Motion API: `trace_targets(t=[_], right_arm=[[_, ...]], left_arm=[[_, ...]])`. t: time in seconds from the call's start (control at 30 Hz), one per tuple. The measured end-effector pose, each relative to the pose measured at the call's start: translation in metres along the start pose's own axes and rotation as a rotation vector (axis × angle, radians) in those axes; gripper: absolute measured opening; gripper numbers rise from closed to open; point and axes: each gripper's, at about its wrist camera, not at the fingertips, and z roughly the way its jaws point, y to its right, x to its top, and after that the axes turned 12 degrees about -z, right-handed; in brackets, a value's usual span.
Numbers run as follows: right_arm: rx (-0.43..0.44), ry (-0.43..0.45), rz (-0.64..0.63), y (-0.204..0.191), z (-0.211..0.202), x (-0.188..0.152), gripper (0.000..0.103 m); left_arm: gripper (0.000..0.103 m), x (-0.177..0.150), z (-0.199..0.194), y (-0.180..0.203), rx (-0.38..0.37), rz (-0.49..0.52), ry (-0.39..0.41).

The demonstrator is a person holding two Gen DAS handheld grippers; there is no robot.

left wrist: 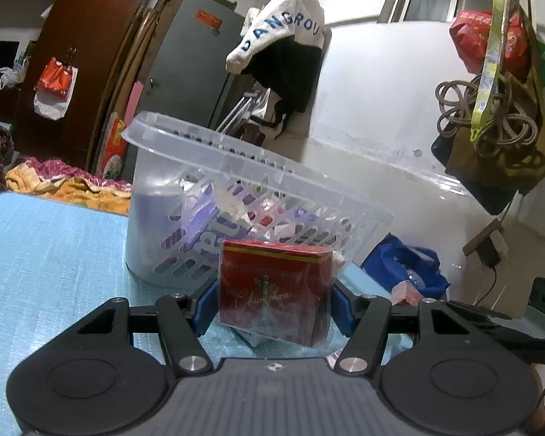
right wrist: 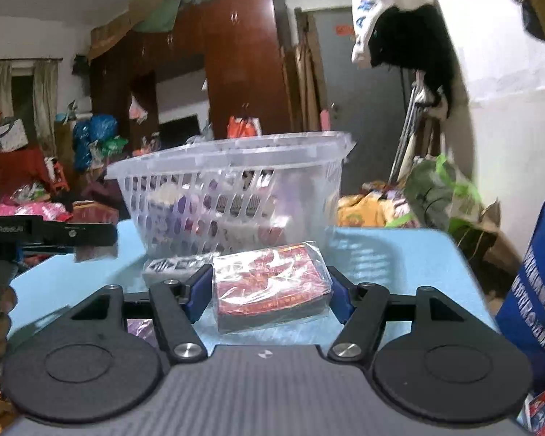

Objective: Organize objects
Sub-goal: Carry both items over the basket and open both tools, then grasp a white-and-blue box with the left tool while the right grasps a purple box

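My left gripper [left wrist: 272,309] is shut on a red Chunghwa cigarette pack [left wrist: 274,290] in clear wrap, held upright just in front of the clear plastic basket [left wrist: 207,196]. My right gripper [right wrist: 270,294] is shut on a red and black wrapped box [right wrist: 272,283] that sits at the light blue table [right wrist: 399,254] in front of the same basket [right wrist: 236,189]. The basket holds several purple and white packets. The left gripper also shows in the right wrist view [right wrist: 54,234], at the far left.
A silver packet [right wrist: 174,267] lies on the table left of the right gripper. A blue bag [right wrist: 537,272] stands at the right edge. A blue bag [left wrist: 407,265] and a pink block [left wrist: 405,292] lie right of the basket. Clothes and cables hang on the wall behind.
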Motion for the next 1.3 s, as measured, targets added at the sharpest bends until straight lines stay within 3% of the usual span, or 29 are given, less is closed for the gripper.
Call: trace_targets(t=[0.1,0.23,0.27,0.37,0.47,0.53,0.57,0.6,0.63,0.67,0.8,0.93,1.0,1.13,1.2,1.27,1.3], right_arm=[[-0.001,0.054,-0.013,-0.006,-0.014,0.014,0.068],[-0.029,0.189,-0.082,-0.015,-0.029,0.078,0.068],[-0.055,0.183,-0.114,-0.017,-0.019,0.099,0.068],[-0.086,0.092,-0.138,-0.013,0.029,0.14,0.067],[-0.056,-0.036,-0.132,-0.007,0.087,0.157,0.067],[-0.076,-0.075,-0.165,-0.011,0.11,0.158,0.069],[-0.092,-0.089,-0.182,-0.013,0.117,0.159,0.073],[-0.117,-0.101,-0.189,-0.015,0.121,0.16,0.079],[-0.144,-0.098,-0.18,-0.016,0.118,0.159,0.094],[-0.158,-0.071,-0.163,-0.016,0.108,0.159,0.103],[-0.079,0.001,-0.126,-0.023,0.055,0.143,0.103],[0.02,0.009,-0.092,-0.042,0.008,0.09,0.103],[0.013,-0.038,-0.12,-0.058,-0.001,0.059,0.103],[0.112,-0.144,-0.115,-0.071,0.009,0.023,0.103],[0.138,-0.173,-0.13,-0.079,0.015,0.015,0.098],[0.152,-0.189,-0.154,-0.083,0.017,0.014,0.083],[0.161,-0.192,-0.164,-0.084,0.019,0.015,0.081]], left_arm=[[0.066,0.01,-0.013,0.004,-0.107,-0.005,0.035],[0.066,0.061,-0.018,0.029,-0.151,0.001,0.09],[0.066,0.077,-0.015,0.038,-0.138,0.017,0.102],[0.066,0.115,0.009,0.051,0.001,0.014,0.09],[0.066,0.132,0.038,0.046,0.094,0.012,0.057],[0.066,0.136,0.059,0.038,0.154,0.015,0.033],[0.067,0.137,0.067,0.037,0.186,0.019,0.032],[0.084,0.138,0.072,0.035,0.22,0.026,0.039],[0.103,0.139,0.077,0.034,0.263,0.033,0.042],[0.103,0.138,0.078,0.034,0.28,0.045,0.047],[0.103,0.119,0.048,0.043,0.233,0.101,0.091],[0.103,0.076,0.001,0.056,0.196,0.154,0.145],[0.103,0.054,-0.004,0.05,0.179,0.158,0.102],[0.103,0.029,0.016,0.032,0.176,0.122,-0.013],[0.101,0.02,0.029,0.03,0.193,0.128,-0.056],[0.101,0.012,0.033,0.031,0.202,0.154,-0.079],[0.101,0.01,0.036,0.032,0.208,0.168,-0.084]])
